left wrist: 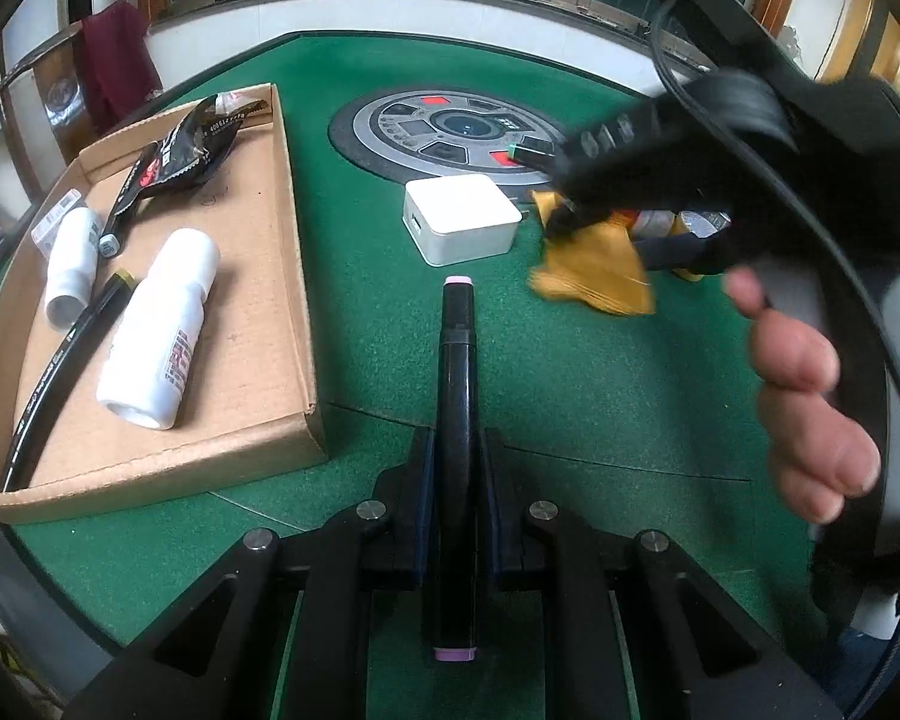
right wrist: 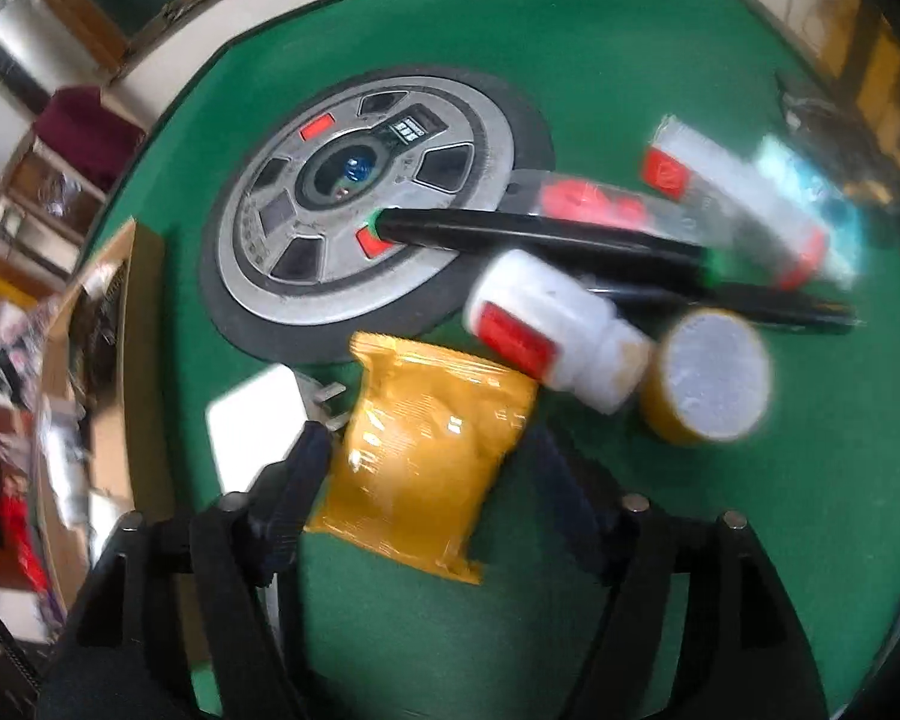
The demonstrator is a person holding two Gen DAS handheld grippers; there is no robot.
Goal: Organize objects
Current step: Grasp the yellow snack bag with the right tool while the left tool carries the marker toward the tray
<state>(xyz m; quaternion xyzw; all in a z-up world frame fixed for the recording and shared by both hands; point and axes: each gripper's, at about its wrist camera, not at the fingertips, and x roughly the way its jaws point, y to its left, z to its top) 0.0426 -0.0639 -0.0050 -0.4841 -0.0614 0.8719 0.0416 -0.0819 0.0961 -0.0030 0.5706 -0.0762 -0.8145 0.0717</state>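
Note:
My left gripper (left wrist: pixel 456 450) is shut on a black marker (left wrist: pixel 457 396) with pink end caps, held above the green table just right of the cardboard tray (left wrist: pixel 252 324). The tray holds two white bottles (left wrist: pixel 162 330), a black pen and a dark snack packet (left wrist: pixel 180 156). My right gripper (right wrist: pixel 426 462) is open, its fingers either side of a yellow packet (right wrist: pixel 420 450) that lies on the felt; it also shows in the left wrist view (left wrist: pixel 594 276). Whether the fingers touch the packet I cannot tell.
A white charger block (left wrist: pixel 459 219) sits beside the yellow packet. Beyond it lie a white pill bottle (right wrist: pixel 552 330), a yellow tape roll (right wrist: pixel 708 378), a black marker (right wrist: pixel 540 234) and wrapped packets (right wrist: pixel 732 204). A round control panel (right wrist: pixel 366 198) sits at the table's centre.

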